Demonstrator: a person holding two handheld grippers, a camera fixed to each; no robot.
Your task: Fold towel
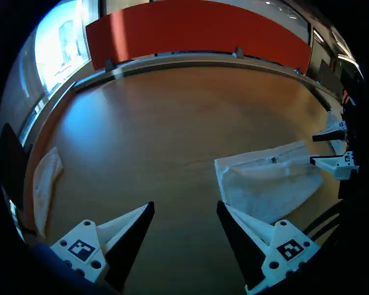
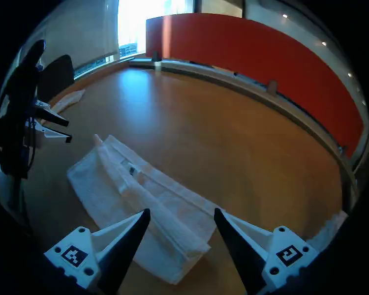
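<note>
right gripper: jaws spread wide and holding nothing. the near end of the towel lies directly below and between its fingers.
left gripper: also wide open and empty, over bare table. the towel lies off to its right, with one corner just beside its right finger.
towel position: flat on the wooden table between the two grippers. it looks already doubled lengthwise, with a layered ridge along its middle.
long axis: in the right gripper view it runs from under the right gripper's fingers away toward the left gripper.
nearer hand: the right, by my reading. it could close on the near end with only a short drop, while the left would have to swing right to reach the far end.
side cloth: a second pale cloth at the table edge, well apart from the towel.
far: an orange partition stands behind the table's back edge.
</note>
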